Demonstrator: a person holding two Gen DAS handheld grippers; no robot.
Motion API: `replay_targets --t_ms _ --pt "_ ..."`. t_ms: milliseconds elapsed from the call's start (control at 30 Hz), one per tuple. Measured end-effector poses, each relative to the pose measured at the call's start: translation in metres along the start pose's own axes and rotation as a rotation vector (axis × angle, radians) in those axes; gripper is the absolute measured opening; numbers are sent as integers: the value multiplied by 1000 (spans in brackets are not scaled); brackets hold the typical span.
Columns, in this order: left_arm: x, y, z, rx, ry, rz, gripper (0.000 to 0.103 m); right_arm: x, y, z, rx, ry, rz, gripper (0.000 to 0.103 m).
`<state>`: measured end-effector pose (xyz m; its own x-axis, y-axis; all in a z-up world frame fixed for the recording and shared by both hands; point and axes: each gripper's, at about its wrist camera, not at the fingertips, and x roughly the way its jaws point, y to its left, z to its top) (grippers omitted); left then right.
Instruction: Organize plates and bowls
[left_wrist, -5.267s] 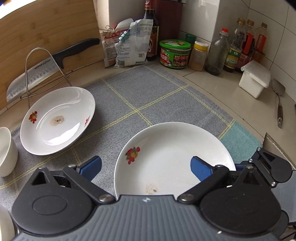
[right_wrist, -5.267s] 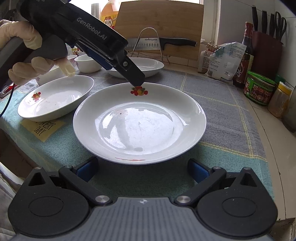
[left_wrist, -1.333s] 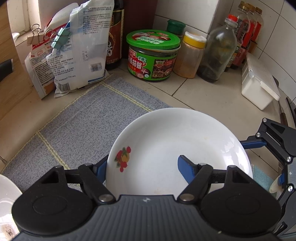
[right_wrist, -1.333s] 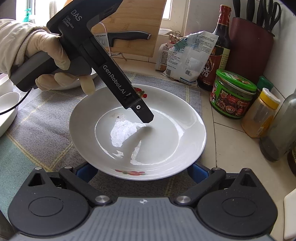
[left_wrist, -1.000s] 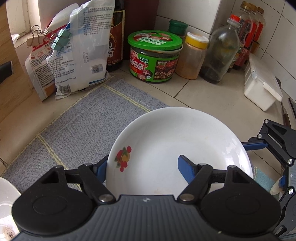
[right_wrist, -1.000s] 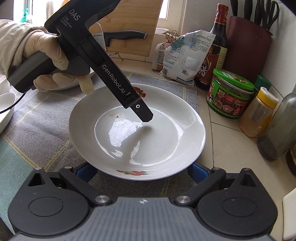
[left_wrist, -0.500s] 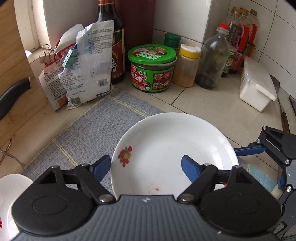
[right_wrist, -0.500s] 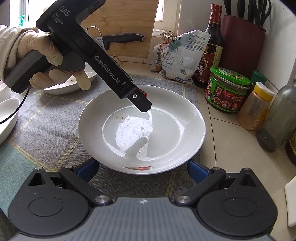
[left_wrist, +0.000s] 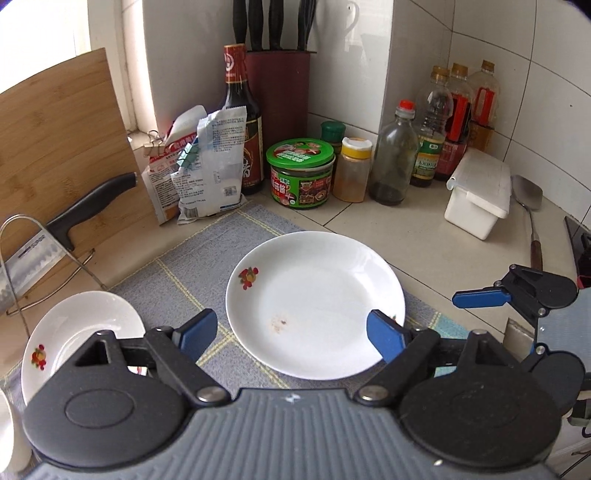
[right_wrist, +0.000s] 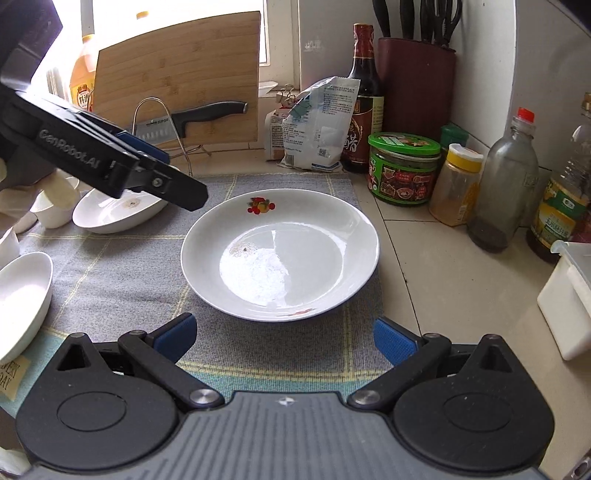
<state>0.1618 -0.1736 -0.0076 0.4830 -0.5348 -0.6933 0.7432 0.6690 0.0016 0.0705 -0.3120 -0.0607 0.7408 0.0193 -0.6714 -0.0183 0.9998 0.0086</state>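
A white plate with a fruit motif (left_wrist: 314, 302) lies flat at the back right corner of the grey mat (left_wrist: 192, 266); it also shows in the right wrist view (right_wrist: 280, 254). My left gripper (left_wrist: 291, 332) is open and empty, just above and in front of the plate. My right gripper (right_wrist: 284, 338) is open and empty at the plate's near rim. A second white plate (left_wrist: 77, 332) lies at the left; it also shows in the right wrist view (right_wrist: 118, 210). A white bowl (right_wrist: 18, 299) sits at the mat's left.
A green-lidded jar (left_wrist: 301, 173), bottles (left_wrist: 391, 155), snack bags (left_wrist: 199, 170) and a knife block (left_wrist: 280, 92) line the back wall. A white box (left_wrist: 480, 195) and spatula (left_wrist: 532, 218) lie to the right. A cleaver on a wire rack (left_wrist: 55, 229) leans on a cutting board.
The plate was carried to the mat's back right corner and set down. Both grippers have let go, opened wide and pulled back and up from it.
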Motion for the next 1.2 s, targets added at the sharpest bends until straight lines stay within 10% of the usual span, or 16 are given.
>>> replay_targets --t_ms 433,1200 --pt "-92 -43 -97 -116 -141 208 92 -54 33 -30 -27 -19 65 103" --pt "-160 -7 -236 -386 -15 405 92 -33 105 -45 -151 63 256 103"
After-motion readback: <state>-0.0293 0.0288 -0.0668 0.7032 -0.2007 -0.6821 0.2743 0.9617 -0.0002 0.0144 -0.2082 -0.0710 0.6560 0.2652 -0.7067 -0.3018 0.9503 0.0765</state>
